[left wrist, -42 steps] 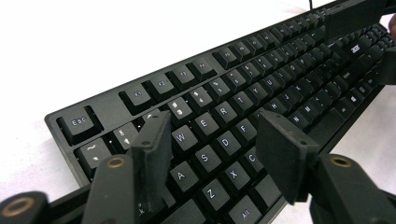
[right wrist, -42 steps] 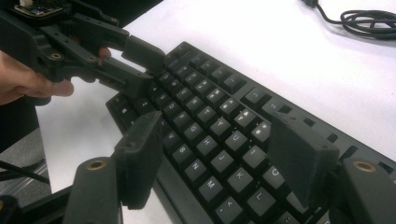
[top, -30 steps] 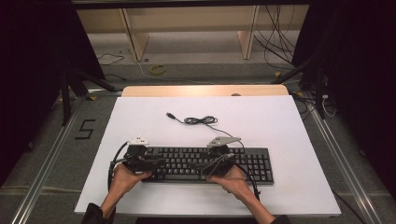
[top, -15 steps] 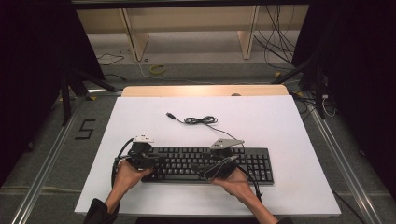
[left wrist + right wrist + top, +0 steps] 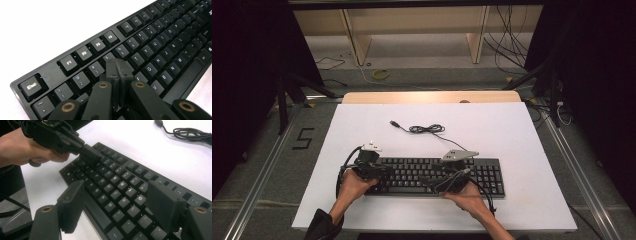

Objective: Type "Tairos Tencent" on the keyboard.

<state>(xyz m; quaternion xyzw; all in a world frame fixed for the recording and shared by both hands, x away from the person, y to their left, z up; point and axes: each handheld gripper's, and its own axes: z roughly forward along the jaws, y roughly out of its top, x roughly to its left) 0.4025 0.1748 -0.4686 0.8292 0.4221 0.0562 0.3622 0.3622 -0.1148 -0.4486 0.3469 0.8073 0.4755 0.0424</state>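
Since the earlier high-view frames the left gripper (image 5: 371,169) has had its jaws closing, and they now stand pressed together with nothing between them; the hands themselves have hardly shifted, and the keyboard (image 5: 432,176) lies where it lay.

Nearest in the high view, two forearms come in from the bottom edge. The left hand (image 5: 349,184) holds its gripper over the left end of the keyboard; the right hand (image 5: 464,192) holds the right gripper (image 5: 451,176) over the middle of the board.

In the left gripper view the closed jaw tips (image 5: 117,68) sit just over the number row, about the 4 key (image 5: 108,57), with the 3 key to their left, the T key (image 5: 136,59) just to their right, and the function row and Esc key (image 5: 32,86) beyond and to the left. Whether the tips touch a key I cannot tell.

In the right gripper view the right gripper's jaws stand wide apart with nothing gripped; the letter keys (image 5: 117,192) lie between and below them, the space bar near the left jaw. Beyond, the left gripper (image 5: 91,153) points its closed tips down at the far rows.

Farther off, past the jaws, the keyboard's coiled cable (image 5: 427,129) rests on the white table (image 5: 512,130), well apart from both grippers.
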